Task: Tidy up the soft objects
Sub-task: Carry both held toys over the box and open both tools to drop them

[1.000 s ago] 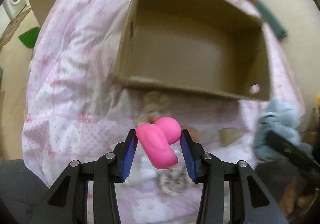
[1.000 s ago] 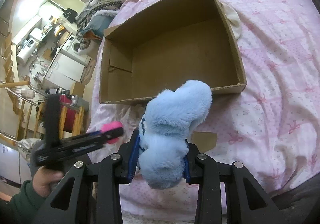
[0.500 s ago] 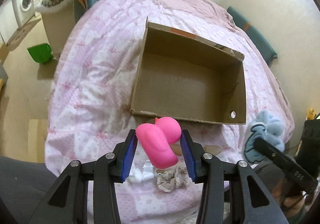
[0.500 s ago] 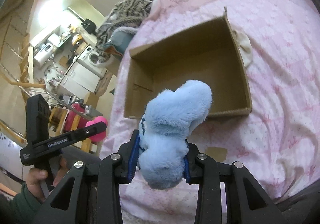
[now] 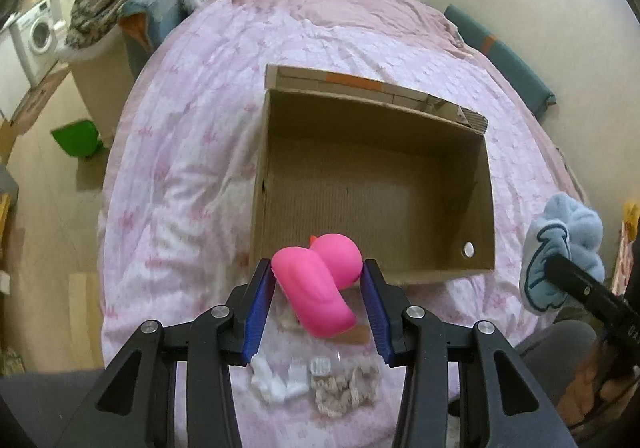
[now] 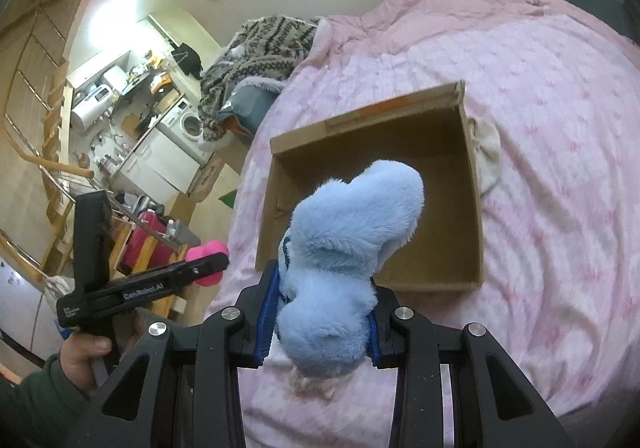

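The pink soft toy (image 5: 318,284), low centre of the left wrist view, is clamped between the blue pads of the left gripper (image 5: 318,298) and hangs above the near wall of the cardboard box (image 5: 482,184). The blue plush toy (image 6: 344,268), centre of the right wrist view, is held fast in the right gripper (image 6: 322,322), also on the near side of the box. The box, mid-frame in both views, sits on the pink bedspread (image 5: 192,136) with a bare floor.

Judgement: the carry step is in hand, with both items lifted and neither deposited. The next move calls for advancing each gripper over the box opening, lowering, then parting the jaws.

Small white and beige items (image 5: 316,384) lie on the bedspread beneath the left gripper, partly hidden and unidentifiable. A cream cloth (image 6: 488,148) is partly hidden behind the box's right wall.
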`<action>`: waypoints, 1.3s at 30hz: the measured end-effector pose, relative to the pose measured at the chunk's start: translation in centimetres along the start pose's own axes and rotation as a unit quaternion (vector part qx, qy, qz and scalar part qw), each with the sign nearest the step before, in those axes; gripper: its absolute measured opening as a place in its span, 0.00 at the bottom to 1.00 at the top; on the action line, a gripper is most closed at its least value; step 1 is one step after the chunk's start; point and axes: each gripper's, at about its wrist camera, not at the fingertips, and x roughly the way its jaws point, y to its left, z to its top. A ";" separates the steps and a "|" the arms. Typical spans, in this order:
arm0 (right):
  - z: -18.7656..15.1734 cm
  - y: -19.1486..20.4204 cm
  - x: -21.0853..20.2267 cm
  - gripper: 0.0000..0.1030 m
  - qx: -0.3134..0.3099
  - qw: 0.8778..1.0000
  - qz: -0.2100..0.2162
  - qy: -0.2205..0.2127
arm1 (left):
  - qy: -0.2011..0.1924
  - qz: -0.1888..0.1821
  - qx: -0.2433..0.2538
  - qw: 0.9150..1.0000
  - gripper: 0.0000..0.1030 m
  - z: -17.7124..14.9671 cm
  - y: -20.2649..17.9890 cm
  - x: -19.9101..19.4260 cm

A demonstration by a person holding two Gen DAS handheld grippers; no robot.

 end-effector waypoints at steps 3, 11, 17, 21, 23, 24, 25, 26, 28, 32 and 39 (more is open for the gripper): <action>1.3 -0.8 0.7 0.37 0.007 1.000 -0.003 -0.005 | -0.008 0.005 0.014 1.000 0.39 1.3 -0.7 0.7; 3.8 -2.5 3.8 0.37 0.013 1.000 -0.021 -0.010 | -0.017 0.010 0.029 0.999 0.39 4.3 -2.0 4.3; 4.0 -3.7 6.7 0.37 0.022 0.999 -0.034 0.006 | -0.029 0.027 0.057 0.998 0.39 4.3 -2.8 7.4; 3.3 -4.7 8.1 0.37 0.031 0.998 -0.046 0.027 | -0.026 0.039 0.059 0.997 0.39 3.8 -2.8 9.1; 2.9 -5.0 8.8 0.37 0.036 0.998 -0.047 0.039 | -0.023 0.039 0.055 0.997 0.39 3.7 -2.7 9.7; 2.7 -5.0 9.2 0.37 0.031 0.997 -0.053 0.045 | -0.021 0.037 0.053 0.998 0.39 3.5 -2.5 9.8; 2.5 -4.9 9.5 0.37 0.024 0.997 -0.061 0.050 | -0.018 0.035 0.051 0.998 0.39 3.4 -2.4 10.0; 2.3 -4.9 9.9 0.37 0.017 0.996 -0.068 0.056 | -0.018 0.036 0.049 0.998 0.39 3.3 -2.2 10.1; 2.1 -4.9 10.5 0.37 0.007 0.994 -0.081 0.067 | -0.015 0.037 0.044 0.998 0.39 3.1 -1.9 10.4; 1.9 -5.0 11.3 0.37 0.005 0.993 -0.089 0.078 | -0.008 0.034 0.031 0.999 0.39 3.0 -1.4 11.1; 1.6 -5.2 12.2 0.39 0.004 0.990 -0.102 0.094 | -0.001 0.029 0.041 0.999 0.39 2.6 -2.0 11.6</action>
